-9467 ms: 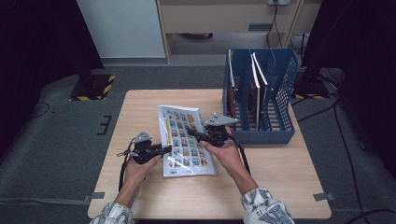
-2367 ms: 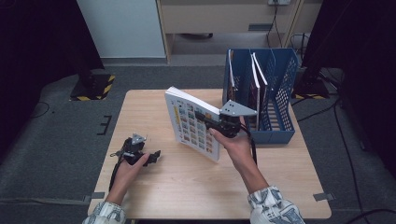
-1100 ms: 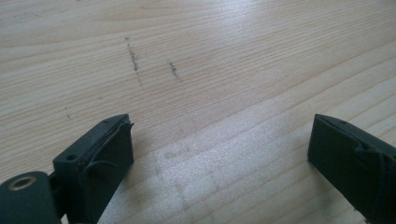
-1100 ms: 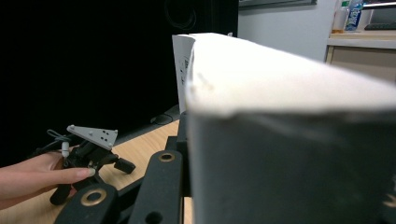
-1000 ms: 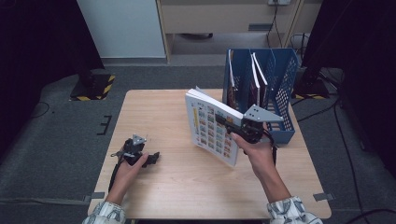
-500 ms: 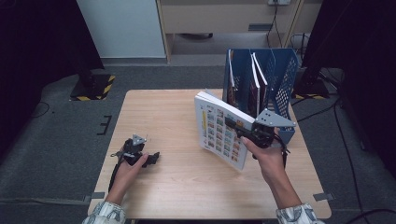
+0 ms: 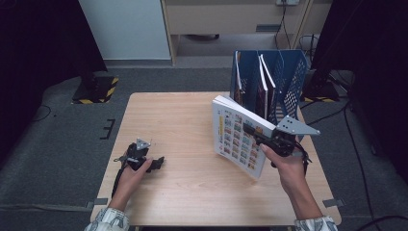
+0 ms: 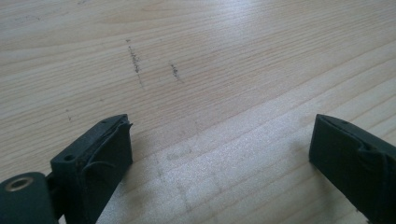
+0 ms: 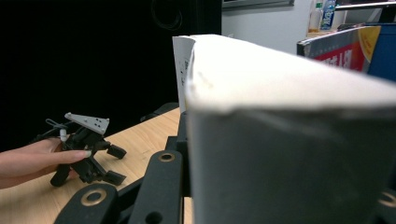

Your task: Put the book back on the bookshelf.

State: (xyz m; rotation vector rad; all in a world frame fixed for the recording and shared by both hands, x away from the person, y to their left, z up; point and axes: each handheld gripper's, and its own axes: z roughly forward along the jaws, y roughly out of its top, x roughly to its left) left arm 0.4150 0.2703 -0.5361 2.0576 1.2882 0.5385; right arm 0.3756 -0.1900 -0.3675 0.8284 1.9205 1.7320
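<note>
One tool (image 7: 250, 132) grips book (image 7: 235, 137) beside rack (image 7: 288, 82)

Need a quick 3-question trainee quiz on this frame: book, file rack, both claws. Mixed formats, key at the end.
1. True or false: the right claw holds the book lifted off the table, near upright.
2. Multiple choice: the left claw is (A) shut on the book, (B) open, low over bare wood, (C) inside the file rack.
3. Fill in: the blue file rack at the table's far right already holds other ____.

Key: 1 true; 2 B; 3 books. In the high view, upright books stand in the file rack's slots, and the left claw sits at the table's near left with nothing between its jaws.
</note>
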